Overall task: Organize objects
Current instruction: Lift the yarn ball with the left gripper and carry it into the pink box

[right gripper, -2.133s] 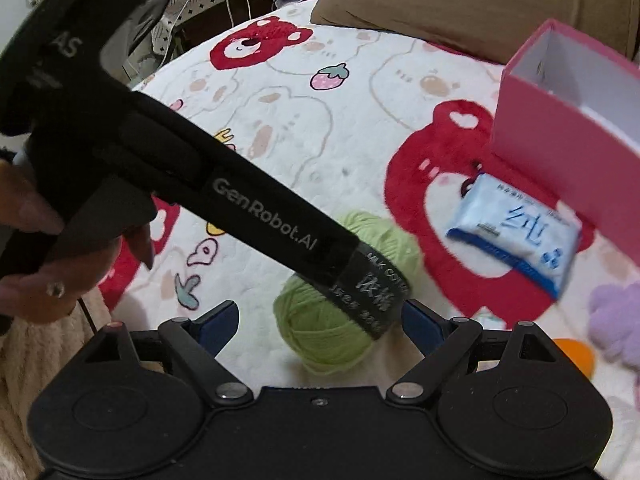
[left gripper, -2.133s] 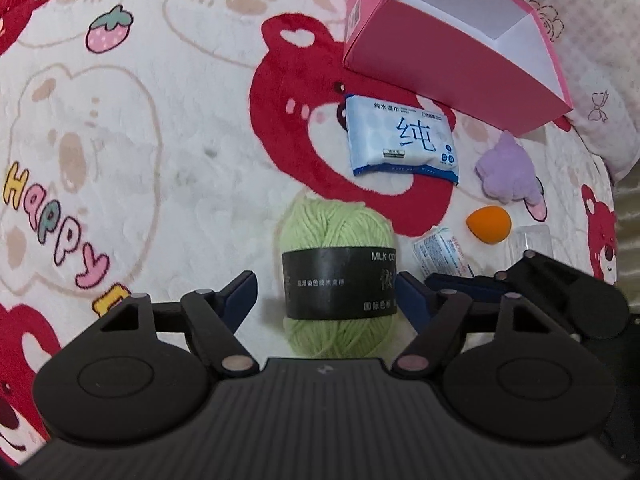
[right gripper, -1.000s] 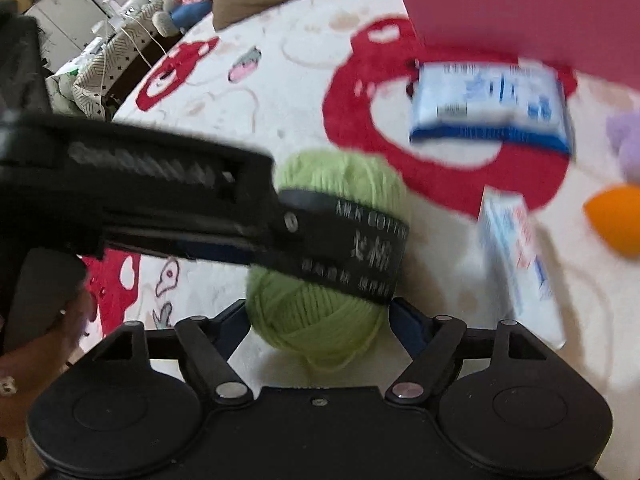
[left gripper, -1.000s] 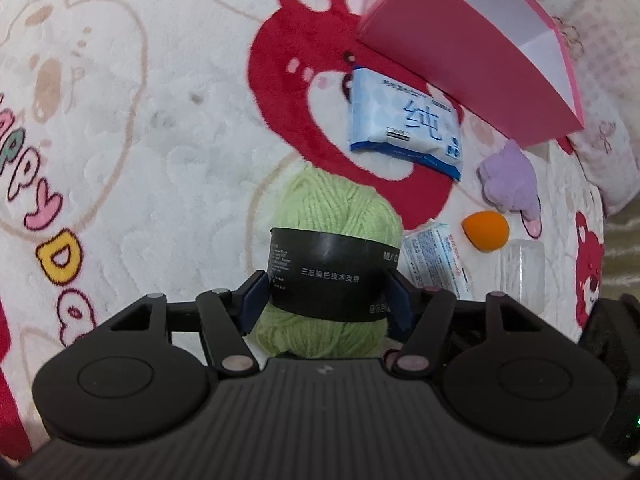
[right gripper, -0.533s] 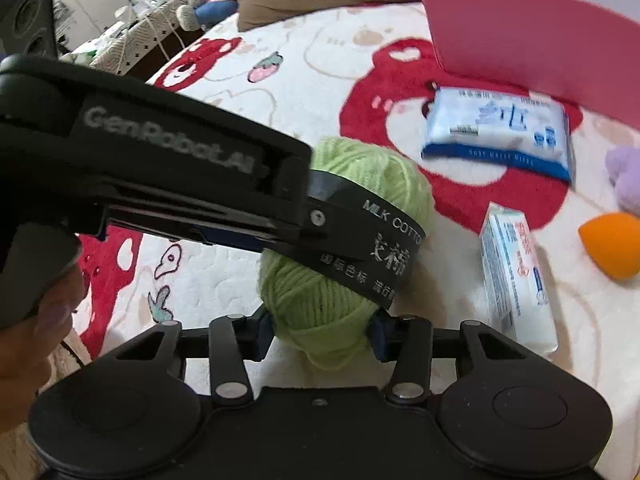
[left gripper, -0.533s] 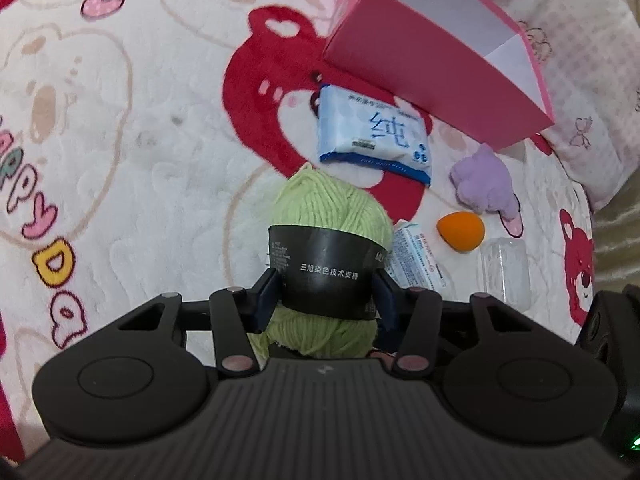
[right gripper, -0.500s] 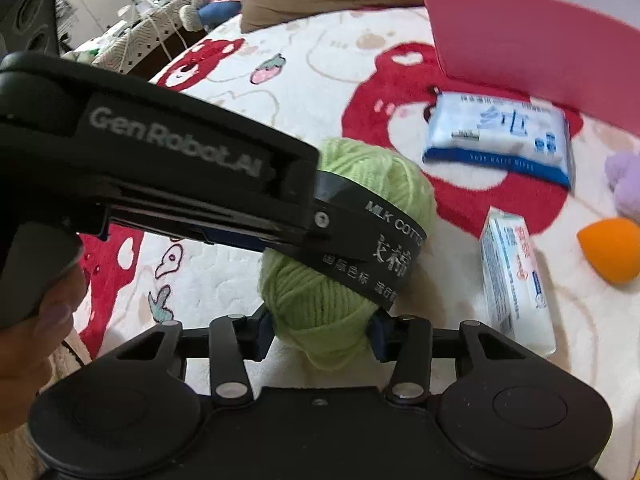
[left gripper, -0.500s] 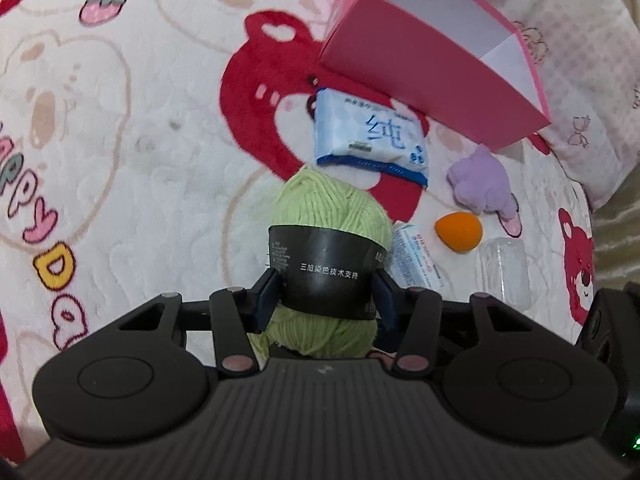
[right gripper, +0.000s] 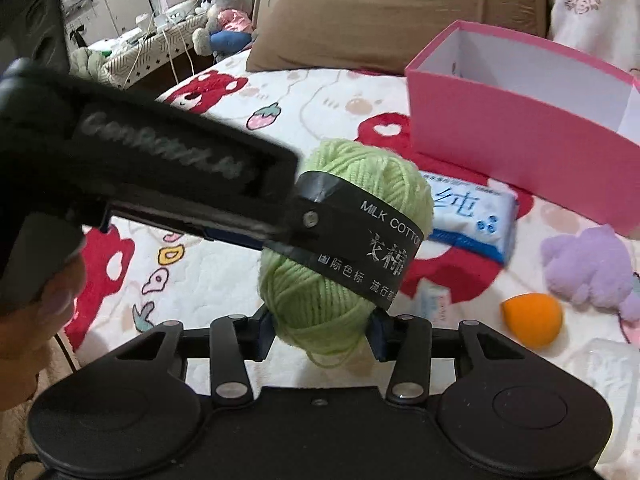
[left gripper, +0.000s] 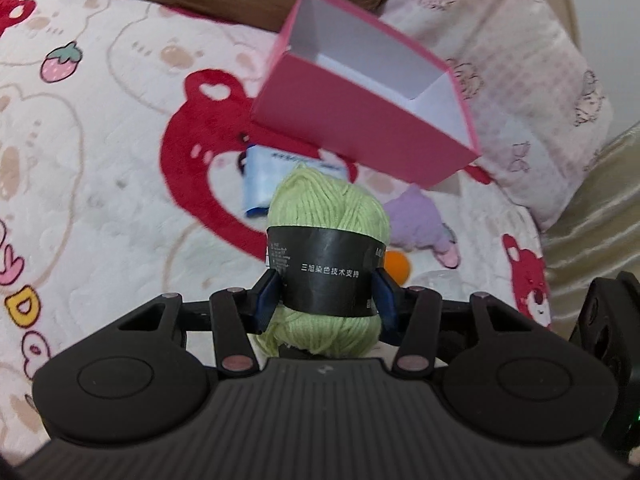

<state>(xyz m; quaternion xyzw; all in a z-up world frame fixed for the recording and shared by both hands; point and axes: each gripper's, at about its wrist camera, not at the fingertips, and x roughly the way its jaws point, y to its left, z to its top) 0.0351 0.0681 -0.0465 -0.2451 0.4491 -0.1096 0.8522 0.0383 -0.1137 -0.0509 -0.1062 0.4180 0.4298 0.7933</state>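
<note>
Light green yarn (left gripper: 328, 208) with black band, pink box (left gripper: 360, 124), red-bear-printed cream blanket (left gripper: 100, 184)

The black paper band (right gripper: 372, 236) around the green ball of yarn (right gripper: 352, 208) reads "MILK COTTON" in white capitals in the right wrist view, with larger Chinese characters under it and a lower line beginning 国际色标. In the left wrist view the same band (left gripper: 326, 276) shows the white line 三旭染色技术支持; the small print at its left edge is too fine to read. The blue and white wipes packet (right gripper: 474, 216) carries a big blue 纯. The black tool body (right gripper: 160, 160) crossing the right wrist view bears a blurred brand starting "Gen". On the blanket (left gripper: 100, 200), coloured letters include a yellow "D" (left gripper: 20, 308).
</note>
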